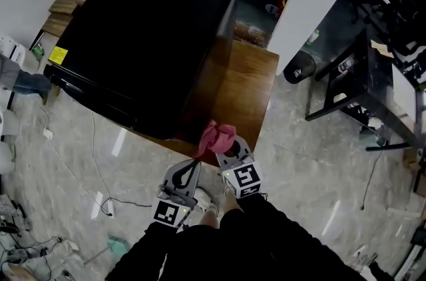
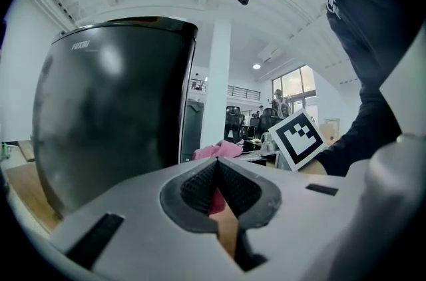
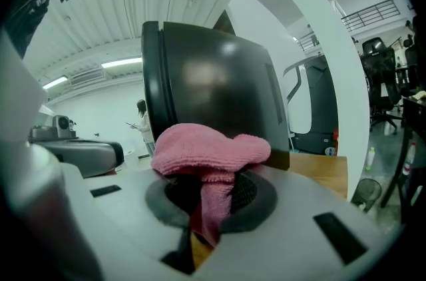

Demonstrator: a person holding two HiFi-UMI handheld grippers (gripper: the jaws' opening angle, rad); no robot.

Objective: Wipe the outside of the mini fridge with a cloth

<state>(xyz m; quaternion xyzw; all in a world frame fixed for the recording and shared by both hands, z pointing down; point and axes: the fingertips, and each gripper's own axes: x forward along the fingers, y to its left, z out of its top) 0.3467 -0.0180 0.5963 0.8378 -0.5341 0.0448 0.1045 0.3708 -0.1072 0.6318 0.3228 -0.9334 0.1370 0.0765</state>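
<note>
One fridge (image 1: pixel 146 40), one cloth (image 1: pixel 217 135), two claws (image 1: pixel 197 161) (image 1: pixel 224 148)

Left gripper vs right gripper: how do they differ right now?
The left gripper has its jaws shut tip to tip; the right gripper clamps the pink cloth, which bunches above its jaws. A pink sliver shows between the left pads; I cannot tell whether it is pinched. In the head view the left gripper sits slightly behind the right gripper. Shared: both face the black mini fridge.
</note>
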